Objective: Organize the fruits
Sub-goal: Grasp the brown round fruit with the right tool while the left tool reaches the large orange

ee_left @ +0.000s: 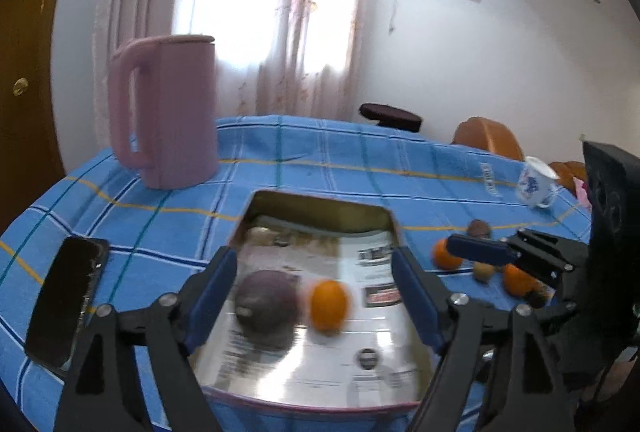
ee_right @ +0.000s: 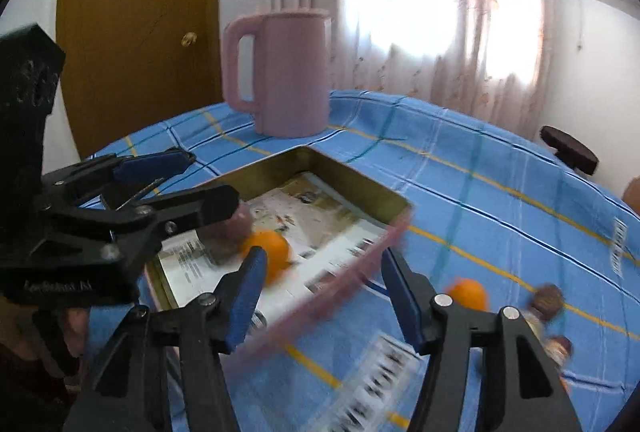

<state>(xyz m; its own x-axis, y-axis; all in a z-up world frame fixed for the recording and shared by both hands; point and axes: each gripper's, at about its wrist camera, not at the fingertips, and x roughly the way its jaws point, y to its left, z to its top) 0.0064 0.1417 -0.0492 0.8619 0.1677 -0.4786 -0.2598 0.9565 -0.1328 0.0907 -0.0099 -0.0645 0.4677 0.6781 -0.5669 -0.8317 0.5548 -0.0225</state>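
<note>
**Fruit lot: both jaws open and empty, two pieces in the tin, the rest loose on the bench**

Left gripper [ee_left: 316, 282]: jaws spread wide over the tin [ee_left: 256, 208], holding nothing; below them, centre frame, lie one orange [ee_left: 329, 306] and one dark purple fruit [ee_left: 266, 302], just beside each other. Right gripper [ee_right: 322, 288]: jaws parted, empty, over the tin's near edge. Judged handling: oranges firm, light, round and apt to roll on the glossy tin floor, so take them across the widest girth; the purple fruit likely harder-shelled. Count on the bench, right of frame: two oranges [ee_left: 446, 256], about three or four small brownish fruits [ee_left: 479, 229], blurred. Others: one pink jug [ee_left: 168, 112], one mug [ee_left: 534, 182], one phone [ee_left: 66, 296].
</note>
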